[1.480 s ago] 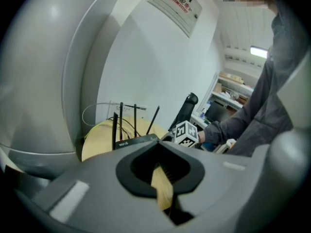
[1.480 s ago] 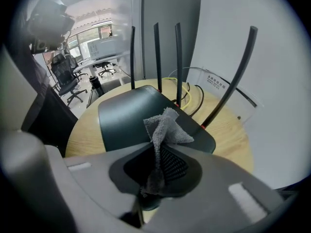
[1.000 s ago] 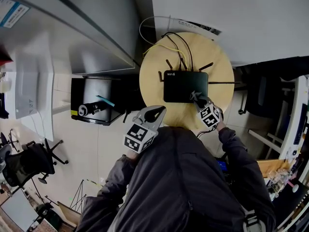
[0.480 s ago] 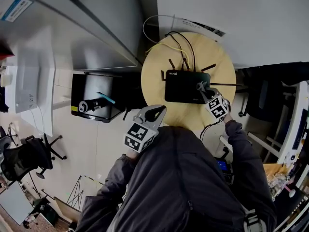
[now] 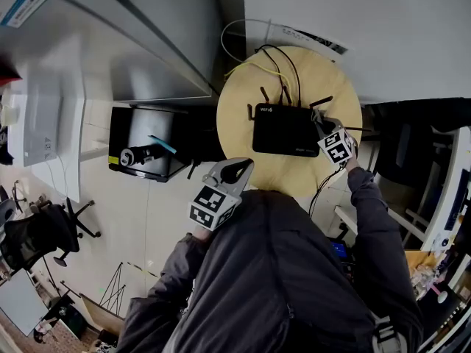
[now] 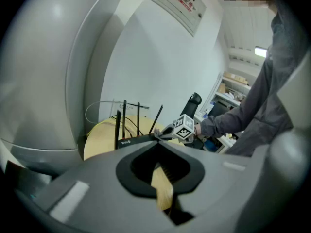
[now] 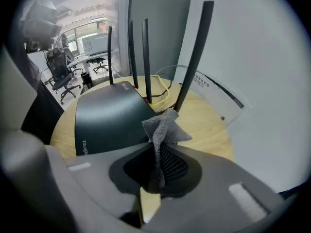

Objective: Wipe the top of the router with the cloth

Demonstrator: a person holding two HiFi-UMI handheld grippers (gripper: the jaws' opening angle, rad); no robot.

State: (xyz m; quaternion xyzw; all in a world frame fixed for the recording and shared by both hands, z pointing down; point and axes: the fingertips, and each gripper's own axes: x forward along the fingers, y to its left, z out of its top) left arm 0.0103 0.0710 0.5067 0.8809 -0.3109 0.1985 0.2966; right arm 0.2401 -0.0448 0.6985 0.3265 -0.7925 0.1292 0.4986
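The black router (image 5: 284,129) lies on the round wooden table (image 5: 239,127) with its antennas (image 7: 193,52) standing up at the back. My right gripper (image 5: 319,121) is at the router's right edge, shut on a small grey cloth (image 7: 164,124). The cloth bunches out of the jaws and hangs over the router's (image 7: 109,114) near right corner, beside one antenna. My left gripper (image 5: 234,170) is held off the table's front left edge, near the person's chest. It is shut with nothing in it, and it points toward the router (image 6: 132,141).
Yellow and black cables (image 5: 266,63) run from the router's back toward the white wall (image 5: 368,28). A black cabinet (image 5: 143,151) stands left of the table. A dark chair (image 5: 403,142) is at the right and an office chair (image 5: 33,235) at far left.
My right gripper has slid with the cloth from the router's front right part to its right edge, further back toward the antennas. The left gripper has stayed where it was.
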